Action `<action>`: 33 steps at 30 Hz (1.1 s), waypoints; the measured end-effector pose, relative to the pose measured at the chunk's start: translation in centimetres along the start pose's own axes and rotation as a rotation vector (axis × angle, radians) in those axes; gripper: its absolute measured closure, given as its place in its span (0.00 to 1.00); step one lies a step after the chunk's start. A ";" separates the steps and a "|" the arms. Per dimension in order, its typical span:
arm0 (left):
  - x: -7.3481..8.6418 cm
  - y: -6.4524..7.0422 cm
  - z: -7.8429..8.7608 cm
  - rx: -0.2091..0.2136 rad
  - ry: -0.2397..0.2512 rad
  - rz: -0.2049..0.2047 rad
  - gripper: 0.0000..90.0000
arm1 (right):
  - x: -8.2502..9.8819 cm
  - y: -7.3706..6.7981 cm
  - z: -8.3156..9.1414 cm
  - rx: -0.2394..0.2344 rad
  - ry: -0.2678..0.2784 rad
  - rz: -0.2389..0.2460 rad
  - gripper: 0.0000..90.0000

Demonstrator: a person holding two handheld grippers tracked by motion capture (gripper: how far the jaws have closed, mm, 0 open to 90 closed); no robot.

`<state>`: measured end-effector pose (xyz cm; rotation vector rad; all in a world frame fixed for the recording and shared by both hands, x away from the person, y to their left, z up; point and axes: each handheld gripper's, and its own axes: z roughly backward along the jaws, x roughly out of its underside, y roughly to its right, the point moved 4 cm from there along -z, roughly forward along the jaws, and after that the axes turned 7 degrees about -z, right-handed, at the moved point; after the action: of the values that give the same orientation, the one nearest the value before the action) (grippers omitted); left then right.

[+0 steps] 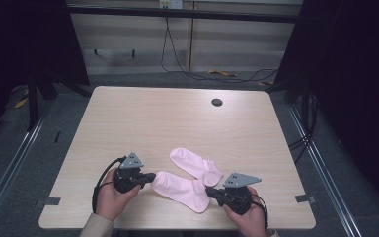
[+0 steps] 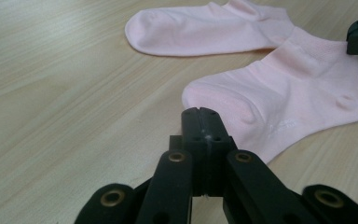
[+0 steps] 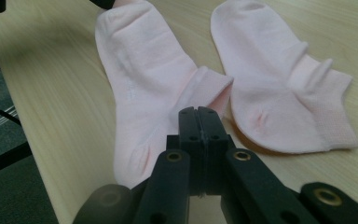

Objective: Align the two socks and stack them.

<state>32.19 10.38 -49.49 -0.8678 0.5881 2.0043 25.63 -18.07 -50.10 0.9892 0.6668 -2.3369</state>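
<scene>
Grippers sat closed and empty at the near edge of the table (image 1: 128,113): the left gripper (image 1: 150,176) had its jaws pressed together at the toe of the nearer pink sock (image 1: 182,190), the right gripper (image 1: 209,190) at that sock's cuff. Just beyond lay the second pink sock (image 1: 195,164), its cuff overlapping the first.

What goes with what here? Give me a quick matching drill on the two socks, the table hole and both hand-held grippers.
Things:
1. near sock
2. far sock
3. hole in the table
4. left hand-held gripper
5. right hand-held gripper

Descriptions:
A. jaws shut, at the near sock's toe end
B. dark, round, far side
C. lies between both grippers
D. jaws shut, at the near sock's cuff end
E. pink, beyond the other sock

Pairs: 1-C, 2-E, 3-B, 4-A, 5-D
</scene>
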 end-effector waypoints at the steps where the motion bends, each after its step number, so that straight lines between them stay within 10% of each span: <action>1: 0.0 0.0 0.0 0.000 0.000 0.000 1.00 | 0.0 0.0 0.0 0.000 0.000 0.000 1.00; 33: -5.4 -0.9 -0.5 0.011 0.038 -0.009 1.00 | -2.7 1.0 1.6 0.011 0.070 0.006 1.00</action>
<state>35.25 7.68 -45.78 -0.9019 0.6149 1.9787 27.10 -19.10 -47.39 1.0807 0.6778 -2.3125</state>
